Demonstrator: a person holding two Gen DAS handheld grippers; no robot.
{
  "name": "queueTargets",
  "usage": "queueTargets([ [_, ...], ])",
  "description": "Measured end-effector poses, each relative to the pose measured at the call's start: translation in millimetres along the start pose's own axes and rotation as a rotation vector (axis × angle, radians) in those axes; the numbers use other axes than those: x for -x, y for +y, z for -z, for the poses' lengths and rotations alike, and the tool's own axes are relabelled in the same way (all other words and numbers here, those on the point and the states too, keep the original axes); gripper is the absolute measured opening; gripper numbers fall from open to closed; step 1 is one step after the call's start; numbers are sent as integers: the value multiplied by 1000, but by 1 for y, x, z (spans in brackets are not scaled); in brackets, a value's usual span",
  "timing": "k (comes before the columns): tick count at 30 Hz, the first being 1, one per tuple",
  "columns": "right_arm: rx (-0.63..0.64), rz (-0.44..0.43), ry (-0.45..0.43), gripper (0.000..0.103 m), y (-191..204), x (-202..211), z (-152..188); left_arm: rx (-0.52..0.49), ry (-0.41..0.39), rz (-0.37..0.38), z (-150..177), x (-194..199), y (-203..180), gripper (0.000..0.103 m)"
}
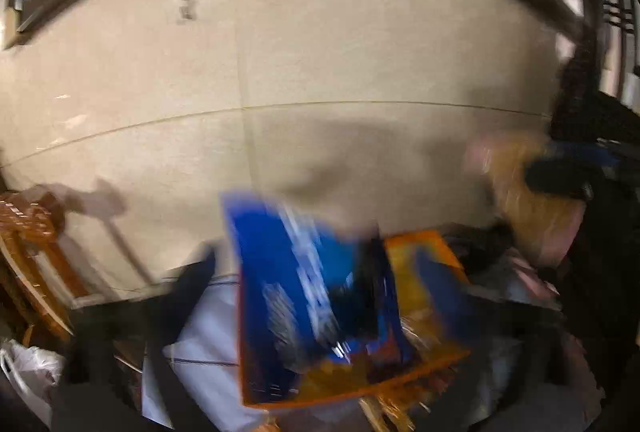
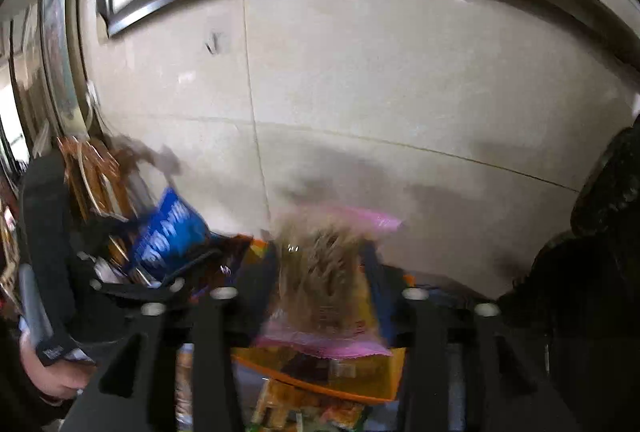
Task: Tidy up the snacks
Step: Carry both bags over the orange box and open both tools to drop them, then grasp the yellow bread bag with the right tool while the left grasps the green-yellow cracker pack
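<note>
Both views blurred. Left gripper point(image 1: 316, 296) jaws spread wide; blue snack bag point(image 1: 304, 292) sits between them, grip unclear. Right gripper point(image 2: 316, 296) jaws apart around pink-edged snack bag point(image 2: 324, 280), contact unclear. Orange packs point(image 2: 320, 372) heaped below; sorting looks barely begun.

left gripper point(image 1: 280, 312) open, right gripper point(image 2: 316, 296) parted

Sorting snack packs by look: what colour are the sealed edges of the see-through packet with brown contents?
Pink edges on the see-through packet, clearest in the right wrist view.
</note>
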State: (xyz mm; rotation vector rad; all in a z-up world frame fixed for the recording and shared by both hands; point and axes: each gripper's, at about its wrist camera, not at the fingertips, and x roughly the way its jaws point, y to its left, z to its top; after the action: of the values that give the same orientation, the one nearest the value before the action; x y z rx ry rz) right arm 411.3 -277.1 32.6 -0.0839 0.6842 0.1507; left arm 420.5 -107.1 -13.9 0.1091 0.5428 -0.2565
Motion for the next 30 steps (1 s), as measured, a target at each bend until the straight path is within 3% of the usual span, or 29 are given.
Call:
queueTargets([
  [1,11,35,-4,67,-1,-2,0,5,1,-15,-2,-4,1,99],
  [6,-44,32,-2,67,-12,-4,13,4,15,-42,7,-7,9,99],
  [11,-38,17,27,67,-7,3,40,30,36,-11,26,5,10,99],
  [14,-64,-13,66,70,1,12,71,-12,47,15,53,23,3,99],
  [17,-82,-31,127,71,12,15,112,-53,83,57,95,41,-9,99],
  [23,-97,-45,341,71,50,-2,242,-104,205,146,215,71,-23,99],
  [27,-56,-30,426,71,70,-11,291,-100,320,144,288,80,-25,99],
  [30,-46,-24,468,71,78,-18,311,-112,367,112,319,77,-28,99],
])
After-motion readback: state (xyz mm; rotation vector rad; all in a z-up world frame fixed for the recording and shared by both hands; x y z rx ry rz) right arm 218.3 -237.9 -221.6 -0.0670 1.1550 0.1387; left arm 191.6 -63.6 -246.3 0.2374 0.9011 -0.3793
